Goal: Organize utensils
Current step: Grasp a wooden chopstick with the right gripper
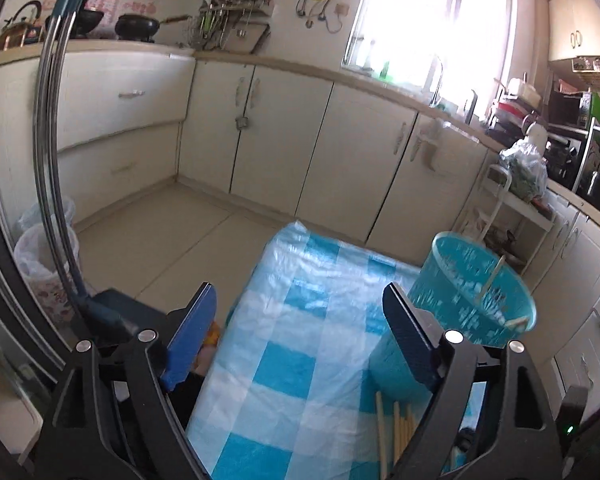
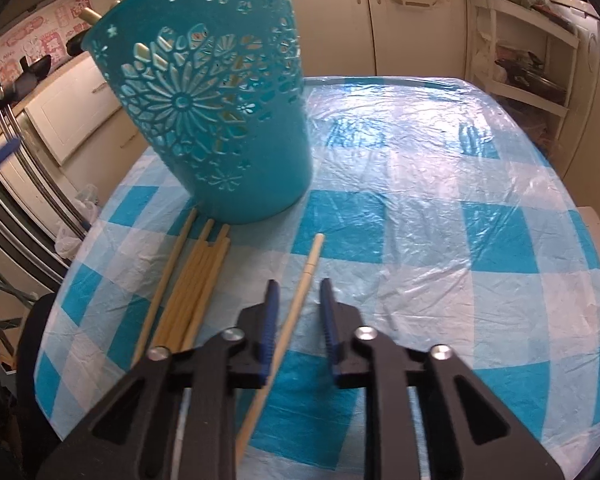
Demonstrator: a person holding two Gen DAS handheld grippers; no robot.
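Note:
A teal perforated basket (image 2: 216, 100) stands on the blue-and-white checked tablecloth (image 2: 440, 220); in the left wrist view the basket (image 1: 476, 284) holds a chopstick or two. Several wooden chopsticks (image 2: 196, 288) lie in a bunch in front of it, also seen in the left wrist view (image 1: 400, 428). One pale chopstick (image 2: 296, 304) lies apart, between the parted fingers of my right gripper (image 2: 298, 292), which is open around it, not clamped. My left gripper (image 1: 296, 300) is open and empty, raised above the table's left part, its right finger (image 1: 412, 336) close to the basket.
White kitchen cabinets (image 1: 260, 128) and a counter run along the far wall under a bright window. A white rack (image 2: 520, 40) stands beyond the table's far right. Bagged bins (image 1: 48, 256) stand on the floor at left. A chrome rail (image 1: 48, 120) runs up the left.

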